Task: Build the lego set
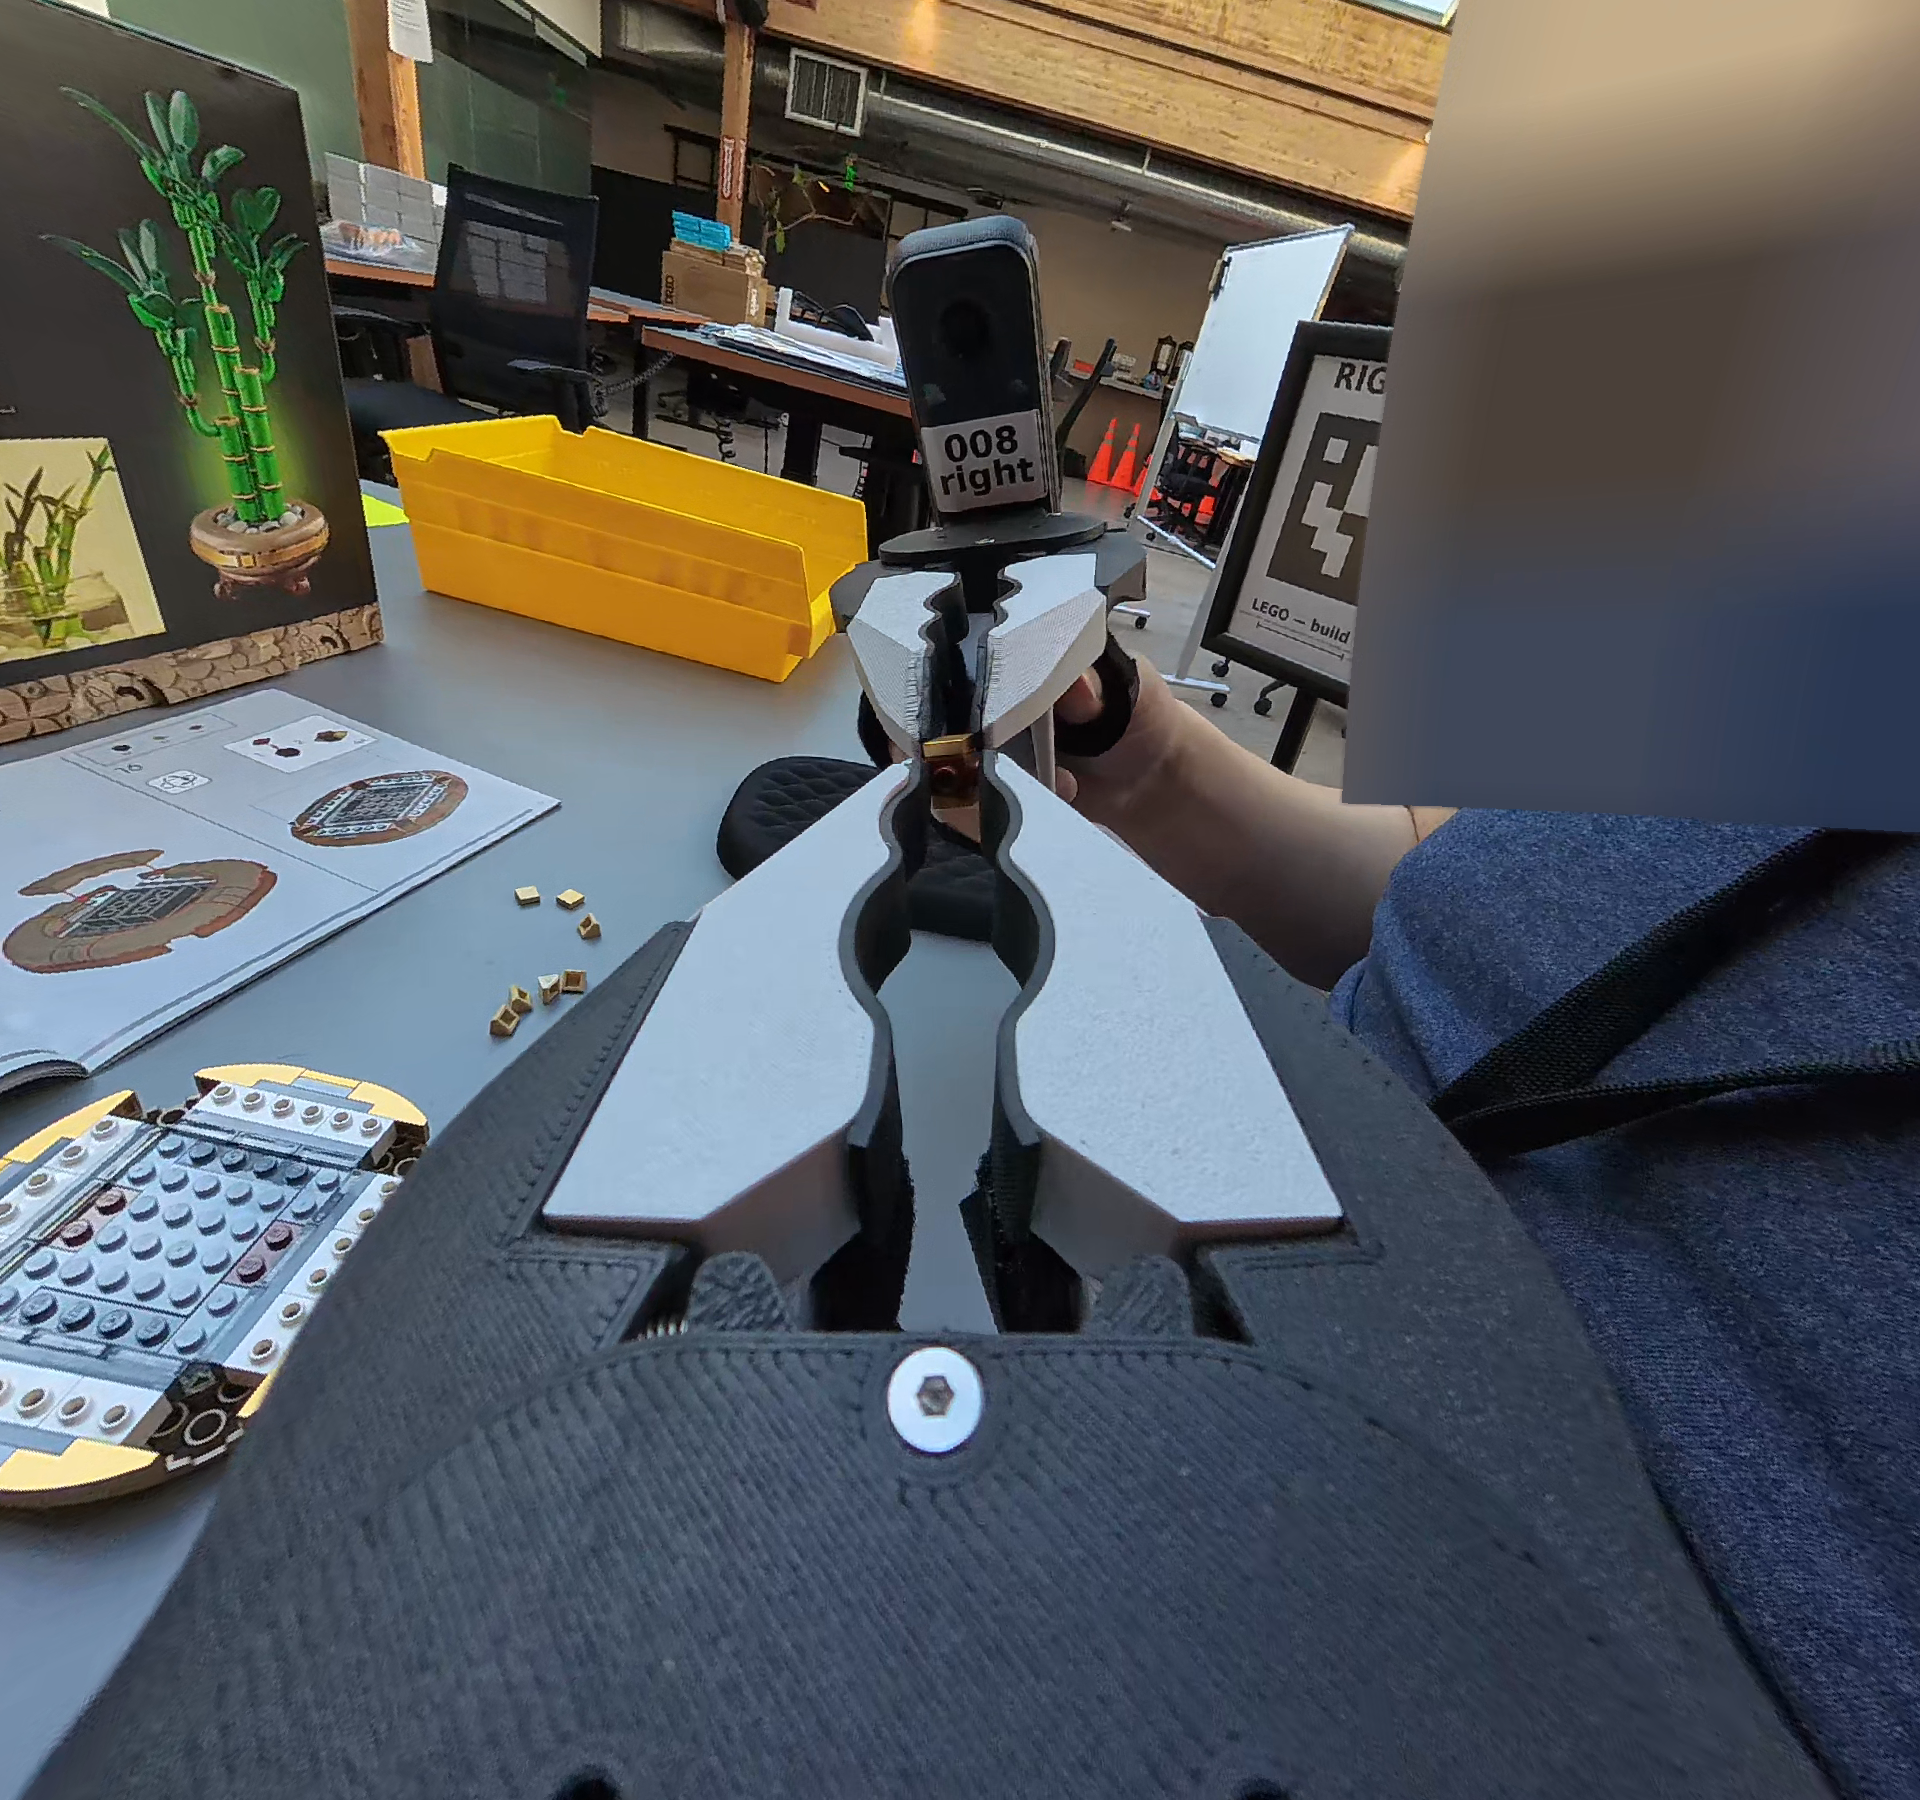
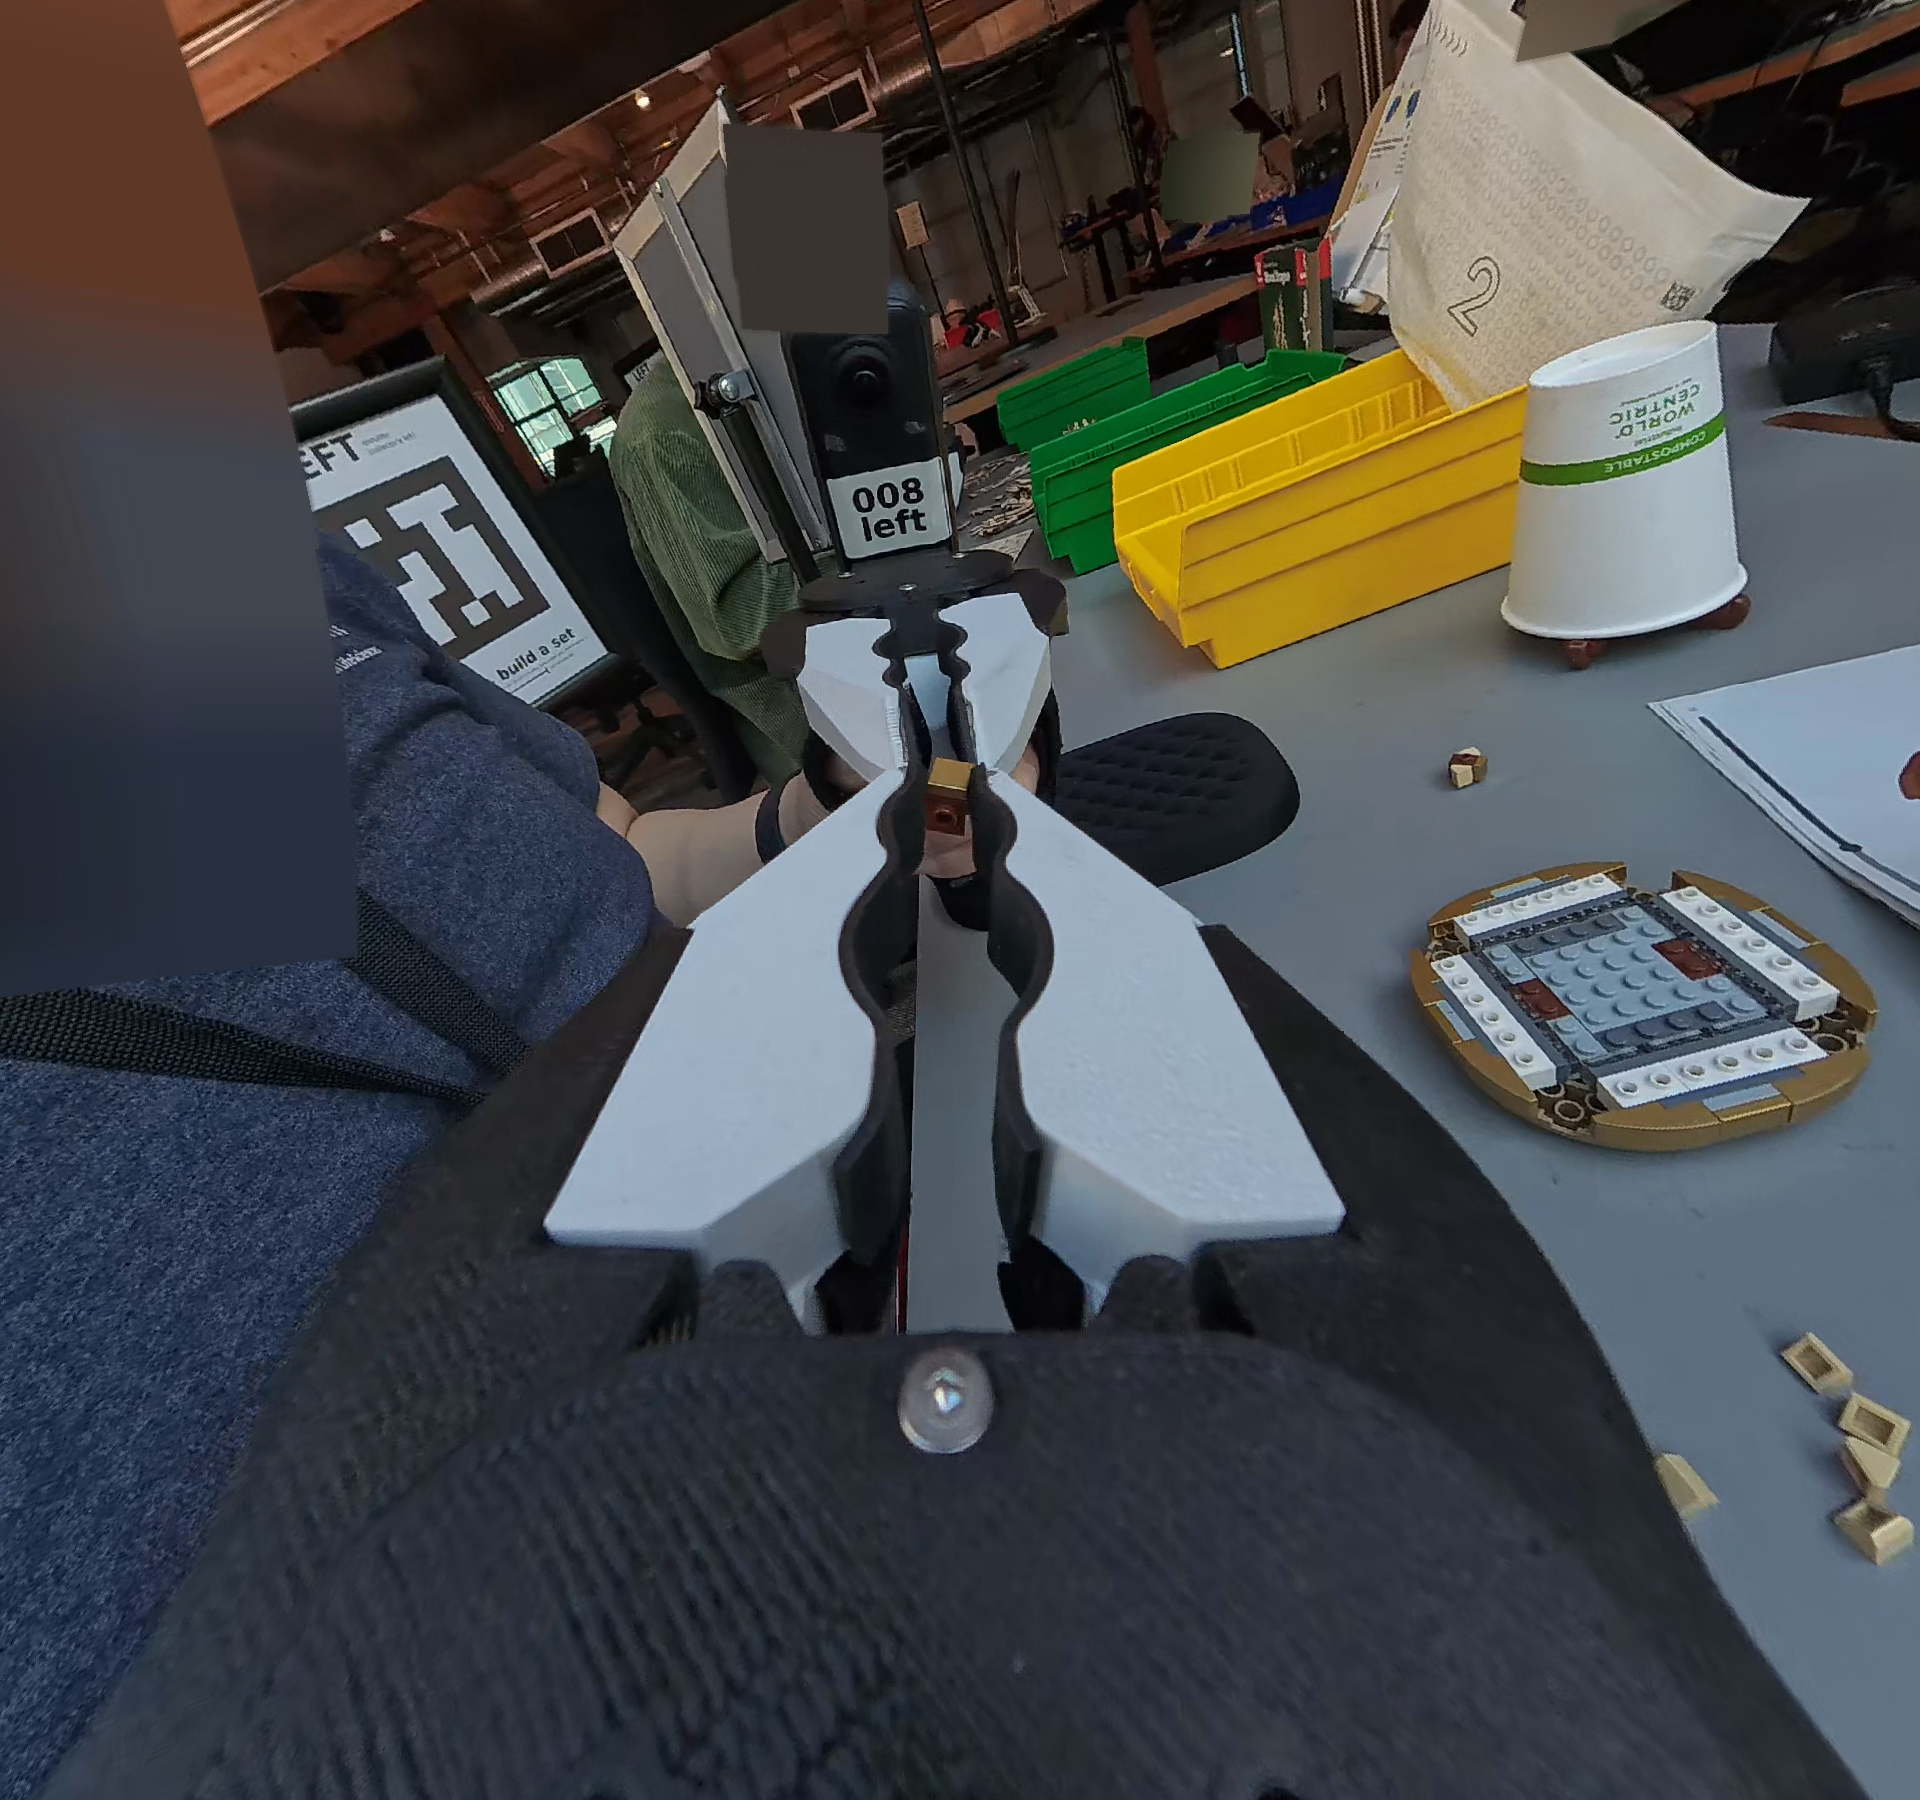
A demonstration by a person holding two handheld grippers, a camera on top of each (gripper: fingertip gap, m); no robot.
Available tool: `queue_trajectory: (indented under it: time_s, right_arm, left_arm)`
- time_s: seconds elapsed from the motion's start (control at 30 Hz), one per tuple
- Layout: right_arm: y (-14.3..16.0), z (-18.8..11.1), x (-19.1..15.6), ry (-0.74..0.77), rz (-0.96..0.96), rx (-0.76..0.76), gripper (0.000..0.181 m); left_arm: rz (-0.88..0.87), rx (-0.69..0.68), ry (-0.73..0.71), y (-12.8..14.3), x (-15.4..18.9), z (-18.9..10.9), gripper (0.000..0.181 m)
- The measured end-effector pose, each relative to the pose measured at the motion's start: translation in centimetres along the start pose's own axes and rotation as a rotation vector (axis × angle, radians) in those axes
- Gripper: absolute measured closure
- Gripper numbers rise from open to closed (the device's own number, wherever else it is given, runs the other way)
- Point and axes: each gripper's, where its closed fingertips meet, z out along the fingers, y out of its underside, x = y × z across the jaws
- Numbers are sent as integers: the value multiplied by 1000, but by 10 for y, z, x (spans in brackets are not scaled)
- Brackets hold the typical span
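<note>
Lego base (image 2: 1642, 1007): partly built, on counter (image 2: 1351, 815) right of right hand-held gripper (image 2: 948, 800).
Held piece: gold-brown brick (image 2: 948, 794), pinched between both tips; left hand-held gripper (image 1: 951, 776) also clamped on it.
Remaining: loose gold tiles (image 2: 1860, 1438), unplaced.
Nearby: booklet (image 1: 208, 857), yellow bin (image 1: 623, 545), cup (image 2: 1621, 493); nothing obstructing.

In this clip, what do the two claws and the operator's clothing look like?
Both claws match: the left claw and right claw each have white angular fingers with wavy black inner pads, set in a black ribbed printed body with a silver screw. Each carries a black camera with a white label. The person wears a blue top with a black strap.
</note>
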Motion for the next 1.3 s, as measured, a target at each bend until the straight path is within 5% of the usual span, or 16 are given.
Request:
queue_trajectory:
  time_s: [0.83,0.9,1.03,1.3]
  right_arm:
    - [4,-3,-10,-125,32,10,174]
    - [-7,-4,-9,-68,-101,82,145]
    - [-11,-12,-12,91,-527,74,150]
    - [5,-3,1,351,-963,-153,154]
  left_arm:
    - [-122,-10,124,3,10,2,174]
    - [-165,16,139,0,9,3,174]
    - [-294,47,165,-1,3,2,174]
    - [-451,40,147,8,-9,3,174]
